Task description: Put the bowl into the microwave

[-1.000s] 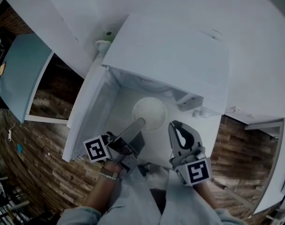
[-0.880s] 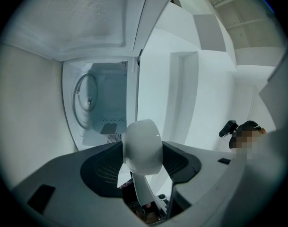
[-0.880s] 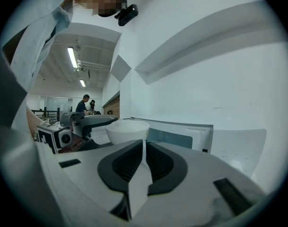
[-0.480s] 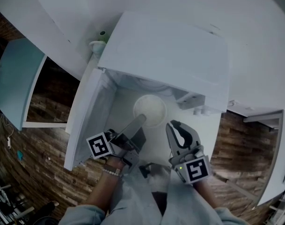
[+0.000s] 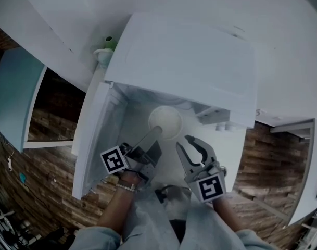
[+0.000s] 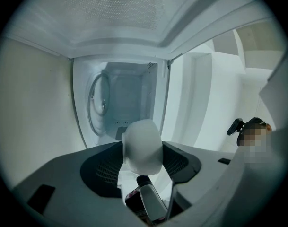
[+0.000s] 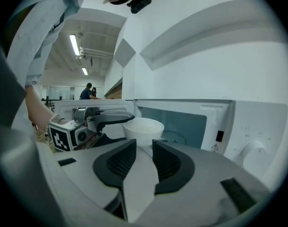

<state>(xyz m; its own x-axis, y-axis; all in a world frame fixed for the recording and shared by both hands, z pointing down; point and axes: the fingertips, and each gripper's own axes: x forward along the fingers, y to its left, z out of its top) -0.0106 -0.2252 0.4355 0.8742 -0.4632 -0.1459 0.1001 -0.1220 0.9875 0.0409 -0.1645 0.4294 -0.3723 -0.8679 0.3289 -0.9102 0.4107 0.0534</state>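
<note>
Bowl [image 5: 165, 122] is pinched at its near rim by left gripper [image 5: 158, 132] and held at the open microwave [image 5: 184, 61] mouth. Right gripper [image 5: 185, 142] jaws have just been opening, nothing is held between them. Bowl is judged light, stiff, slick, breakable; a deep rim grip is advised

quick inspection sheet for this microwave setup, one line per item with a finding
surface: white surface around the microwave; little detail shows
job's things: microwave door swung open; white bowl held in front of the open cavity
clutter: small green-topped item behind the microwave
grippers: left gripper shut on the bowl's rim; right gripper empty, jaws apart, have just been opening
cables: what looks like a thin cord at far left
surroundings: wood-plank floor; pale blue panel at left
</note>
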